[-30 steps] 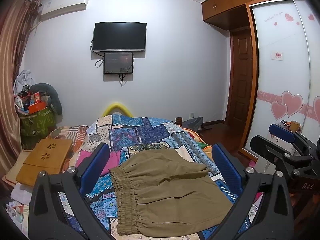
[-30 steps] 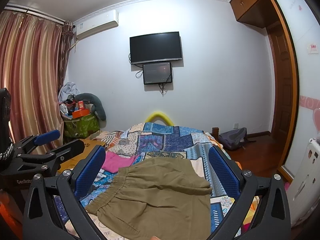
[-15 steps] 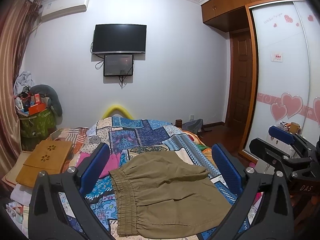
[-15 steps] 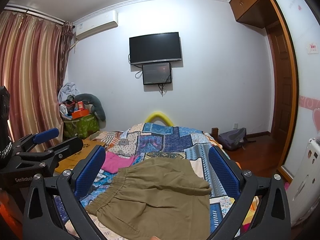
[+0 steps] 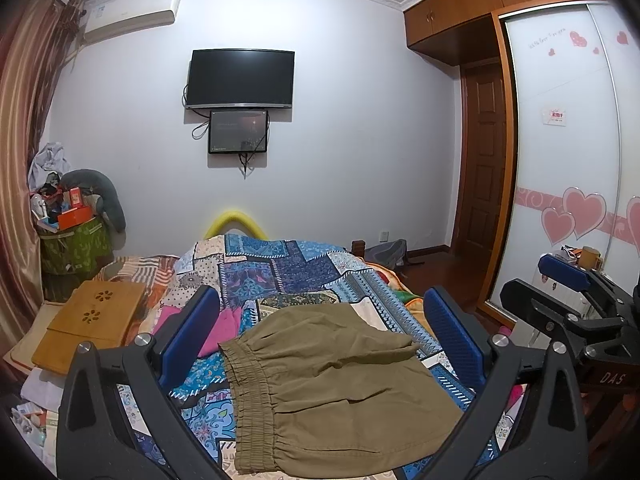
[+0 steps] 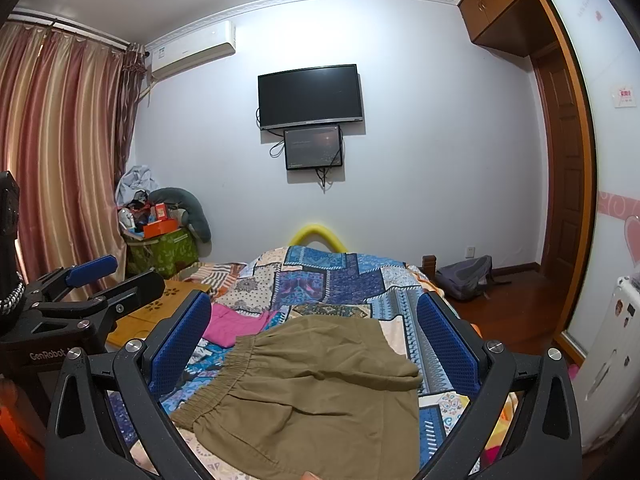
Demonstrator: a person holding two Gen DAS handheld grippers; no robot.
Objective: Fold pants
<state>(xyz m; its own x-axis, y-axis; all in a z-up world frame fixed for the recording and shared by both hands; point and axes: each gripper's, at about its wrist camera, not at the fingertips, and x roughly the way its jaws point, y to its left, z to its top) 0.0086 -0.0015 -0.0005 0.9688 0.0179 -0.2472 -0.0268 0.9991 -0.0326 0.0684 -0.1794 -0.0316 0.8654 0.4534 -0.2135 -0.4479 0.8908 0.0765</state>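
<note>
Olive-brown pants [image 5: 336, 392] lie folded on the patchwork bedspread [image 5: 296, 272], elastic waistband toward the left. In the right wrist view the same pants [image 6: 316, 388] fill the lower middle. My left gripper [image 5: 320, 334] hovers above them, open, its blue pads wide apart with nothing between. My right gripper [image 6: 314, 338] is also open over the pants and holds nothing. Each gripper shows at the edge of the other's view: the right gripper [image 5: 576, 300] at the far right, the left gripper [image 6: 96, 284] at the far left.
A pink garment [image 6: 236, 322] lies on the bed left of the pants. A wooden lap desk [image 5: 92, 324] sits left of the bed, with a cluttered green bin [image 5: 72, 240] behind it. A backpack [image 6: 464, 278] rests on the floor near the door.
Both grippers have drifted only slightly; the left view tilted up a little. The pants lie as before.
</note>
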